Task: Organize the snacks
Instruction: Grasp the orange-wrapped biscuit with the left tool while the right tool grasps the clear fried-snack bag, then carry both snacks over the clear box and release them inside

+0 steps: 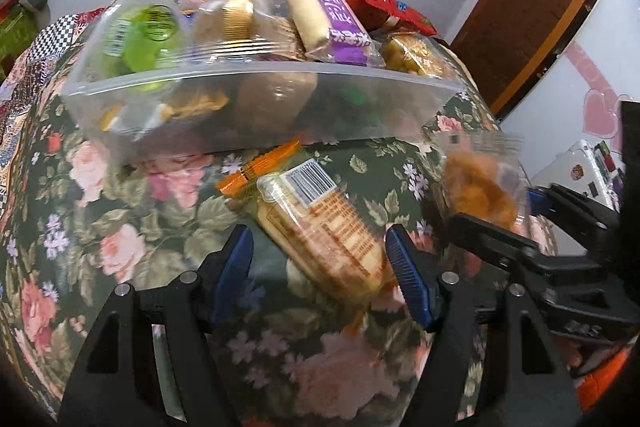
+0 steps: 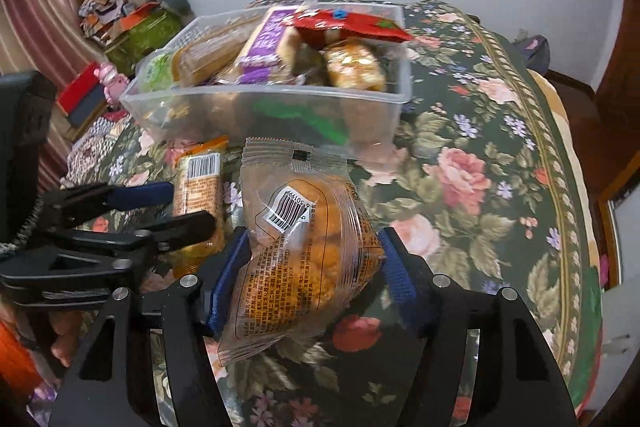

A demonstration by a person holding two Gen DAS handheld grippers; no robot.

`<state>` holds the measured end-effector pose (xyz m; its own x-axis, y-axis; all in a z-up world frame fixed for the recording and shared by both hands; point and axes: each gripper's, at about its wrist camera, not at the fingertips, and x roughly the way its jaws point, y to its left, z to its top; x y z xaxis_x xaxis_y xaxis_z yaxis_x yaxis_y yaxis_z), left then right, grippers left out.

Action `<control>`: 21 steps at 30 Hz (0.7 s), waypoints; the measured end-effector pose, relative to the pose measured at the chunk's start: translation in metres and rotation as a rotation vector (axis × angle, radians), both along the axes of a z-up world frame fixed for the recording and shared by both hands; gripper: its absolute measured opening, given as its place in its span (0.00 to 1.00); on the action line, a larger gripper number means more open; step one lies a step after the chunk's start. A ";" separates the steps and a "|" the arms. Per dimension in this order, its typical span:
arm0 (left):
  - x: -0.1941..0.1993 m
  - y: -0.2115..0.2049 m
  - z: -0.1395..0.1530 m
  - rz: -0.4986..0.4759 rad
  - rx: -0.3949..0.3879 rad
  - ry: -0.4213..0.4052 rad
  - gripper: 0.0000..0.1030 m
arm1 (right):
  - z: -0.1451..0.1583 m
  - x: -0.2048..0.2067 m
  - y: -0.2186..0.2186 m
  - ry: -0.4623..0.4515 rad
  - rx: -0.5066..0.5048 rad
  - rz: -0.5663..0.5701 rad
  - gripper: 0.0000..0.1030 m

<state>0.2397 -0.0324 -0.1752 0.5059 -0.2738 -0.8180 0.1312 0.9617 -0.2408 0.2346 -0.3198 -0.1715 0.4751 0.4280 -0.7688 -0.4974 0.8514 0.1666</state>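
Observation:
A clear plastic bin point(image 1: 256, 95) point(image 2: 372, 115) stands on the floral cloth, heaped with wrapped snacks. An orange-ended biscuit pack point(image 1: 320, 223) point(image 2: 198, 195) lies on the cloth in front of it. My left gripper point(image 1: 320, 255) is open, its blue pads on either side of that pack, not closed on it. My right gripper point(image 2: 310, 259) is shut on a clear-wrapped golden pastry point(image 2: 304, 247), held above the cloth just in front of the bin. The pastry also shows in the left wrist view point(image 1: 480, 187), blurred.
The floral tablecloth point(image 2: 480, 167) covers a round table that falls away on the right. Boxes and clutter point(image 2: 132, 27) sit beyond the table at the left. A brown door point(image 1: 532, 7) stands at the back right.

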 end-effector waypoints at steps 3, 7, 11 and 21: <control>0.005 -0.010 -0.004 0.004 0.053 -0.031 0.67 | 0.004 0.000 -0.004 -0.014 0.003 -0.017 0.60; 0.006 -0.021 -0.010 0.008 0.161 -0.080 0.54 | 0.010 -0.001 -0.009 -0.026 0.017 -0.023 0.60; 0.002 -0.015 -0.007 -0.010 0.158 -0.097 0.34 | 0.017 0.000 -0.014 -0.039 0.036 -0.026 0.60; -0.019 0.015 0.054 0.031 0.096 -0.222 0.33 | 0.043 0.010 -0.010 -0.114 0.072 -0.018 0.60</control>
<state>0.2205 -0.0172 -0.1216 0.6834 -0.1816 -0.7071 0.1408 0.9832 -0.1165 0.2448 -0.3295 -0.1290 0.5660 0.4703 -0.6771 -0.5012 0.8484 0.1704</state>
